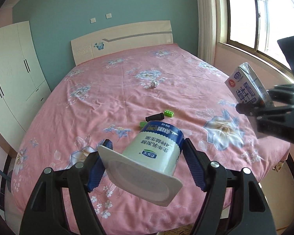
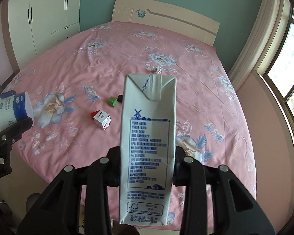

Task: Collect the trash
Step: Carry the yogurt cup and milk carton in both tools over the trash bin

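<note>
Left gripper (image 1: pixel 145 162) has its blue pads squeezed on a yogurt cup (image 1: pixel 152 152), which sits tilted between them with its wide white rim toward the camera. The right gripper (image 2: pixel 147 168) is clamped on a tall milk carton (image 2: pixel 148 148), gripping it partway up the sides. Both pieces of trash hang in the air above the bed (image 2: pixel 205 45), clear of the pink sheet.

Still down on the sheet: a crumpled paper ball (image 1: pixel 153 83) out in the middle, a small red and white box (image 2: pixel 102 119), a couple of green blocks (image 1: pixel 168 113) and a stubby black cylinder (image 1: pixel 154 116) (those last ones may be toys, not trash, hard to say).

My worry is the cup. It tapers and it's tipped, so any jolt could let it slide out between the pads. The carton looks light, and a hard squeeze might buckle it. No bin in either view, so where these go is anyone's guess.
</note>
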### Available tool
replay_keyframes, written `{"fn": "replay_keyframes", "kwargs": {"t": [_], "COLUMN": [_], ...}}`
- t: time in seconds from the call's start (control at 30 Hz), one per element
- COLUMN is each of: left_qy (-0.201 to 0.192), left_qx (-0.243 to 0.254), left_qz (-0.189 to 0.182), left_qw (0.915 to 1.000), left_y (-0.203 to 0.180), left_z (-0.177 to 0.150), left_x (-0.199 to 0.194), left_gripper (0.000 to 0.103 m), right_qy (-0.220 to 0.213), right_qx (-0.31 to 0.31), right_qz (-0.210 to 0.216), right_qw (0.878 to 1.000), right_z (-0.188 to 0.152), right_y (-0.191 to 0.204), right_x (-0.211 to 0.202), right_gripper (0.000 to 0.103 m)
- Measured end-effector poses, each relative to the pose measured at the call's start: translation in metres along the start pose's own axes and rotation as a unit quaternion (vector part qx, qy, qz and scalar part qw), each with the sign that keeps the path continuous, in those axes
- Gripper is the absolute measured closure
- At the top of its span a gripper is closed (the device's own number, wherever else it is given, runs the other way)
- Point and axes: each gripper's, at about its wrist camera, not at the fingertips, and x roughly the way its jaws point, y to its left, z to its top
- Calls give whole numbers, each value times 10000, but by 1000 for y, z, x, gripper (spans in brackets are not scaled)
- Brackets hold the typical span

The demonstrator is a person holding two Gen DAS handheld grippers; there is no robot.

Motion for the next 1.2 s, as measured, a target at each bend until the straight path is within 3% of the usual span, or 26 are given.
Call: {"fn": "replay_keyframes", "kwargs": {"t": [0.23, 0.5, 0.8, 1.2], "left_qy": [-338, -279, 320, 1444], "left_qx": [14, 162, 346, 535], "left_qz": [167, 413, 365, 24], "left_qw": [9993, 9986, 9982, 9881], "left_y": [5, 4, -7, -35], "left_z": [-8, -39, -104, -205], "left_x": [-80, -110, -85, -14], "left_gripper": [28, 28, 28, 28], "right_qy": [-490, -671, -314, 566], "right_qx": [-111, -150, -230, -349], "right_qz": [45, 219, 421, 979], "right_qw": [9987, 9974, 9984, 9930], "right_z": [-28, -66, -117, -191], "right_y": [18, 28, 49, 100], "right_x": [-94, -145, -119, -30], "right_gripper": [66, 66, 66, 66]}}
